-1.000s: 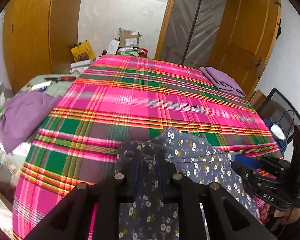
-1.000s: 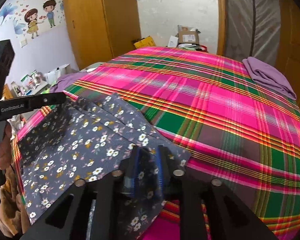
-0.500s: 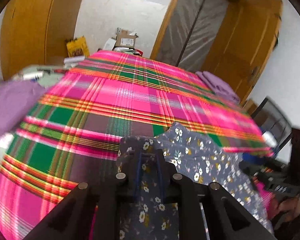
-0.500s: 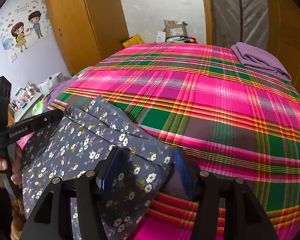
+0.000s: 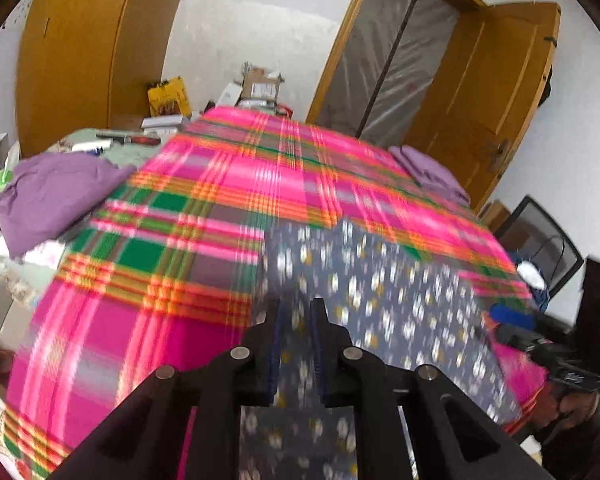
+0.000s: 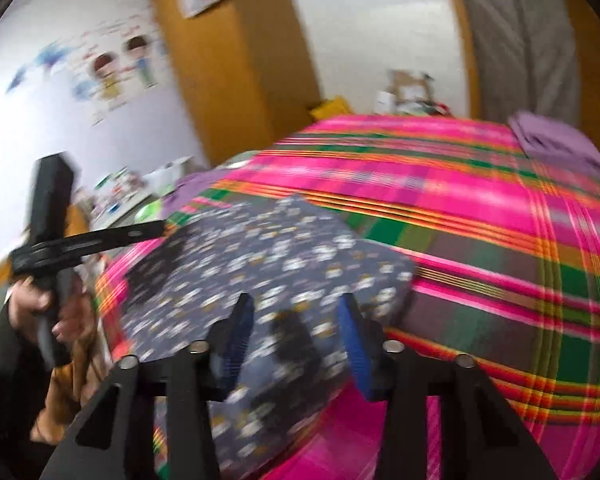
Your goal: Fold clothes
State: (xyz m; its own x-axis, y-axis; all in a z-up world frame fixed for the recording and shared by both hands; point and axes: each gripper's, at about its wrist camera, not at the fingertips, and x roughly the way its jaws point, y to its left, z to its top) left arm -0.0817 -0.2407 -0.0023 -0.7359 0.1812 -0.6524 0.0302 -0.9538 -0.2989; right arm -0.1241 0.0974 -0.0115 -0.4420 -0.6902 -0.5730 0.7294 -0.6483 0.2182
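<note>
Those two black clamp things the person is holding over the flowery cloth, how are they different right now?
The left gripper has its jaws close together, pinching the flowery cloth between them. The right gripper has its jaws wide apart, gripping nothing, with the cloth lying loose beneath the gap. Both are black with blue pads, and both point across the checked bedspread.

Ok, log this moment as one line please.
step: folding floral garment on plaid bed | left hand-held gripper: shut on garment | right hand-held gripper: open, over garment
</note>
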